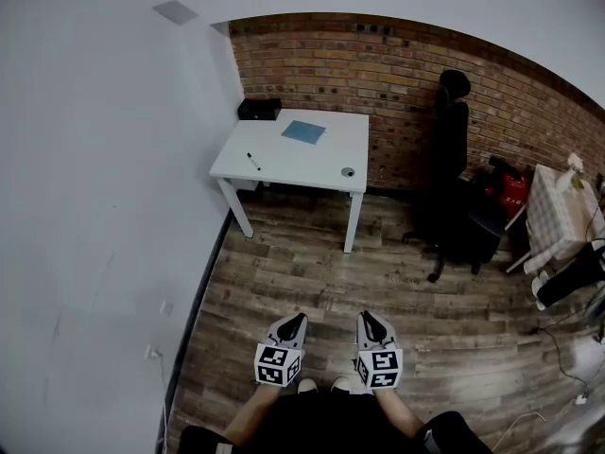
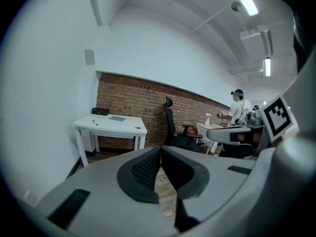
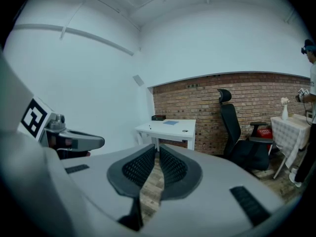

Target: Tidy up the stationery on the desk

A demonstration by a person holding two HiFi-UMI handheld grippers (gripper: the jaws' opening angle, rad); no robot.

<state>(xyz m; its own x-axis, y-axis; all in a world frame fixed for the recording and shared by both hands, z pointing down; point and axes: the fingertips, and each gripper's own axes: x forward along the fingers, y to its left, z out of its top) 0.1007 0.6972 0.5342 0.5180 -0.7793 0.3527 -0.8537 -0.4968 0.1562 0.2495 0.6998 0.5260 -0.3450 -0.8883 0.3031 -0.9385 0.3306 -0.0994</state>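
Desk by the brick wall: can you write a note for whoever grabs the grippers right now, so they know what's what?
Left gripper: fingers shut, empty.
Right gripper: fingers shut, empty.
Both over the wood floor, far short of the white desk.
On the desk: black pen near the left edge, blue sheet toward the back, black box at the back left corner, small round item by the right edge.
Done: nothing visible. Left: walk up and tidy everything.
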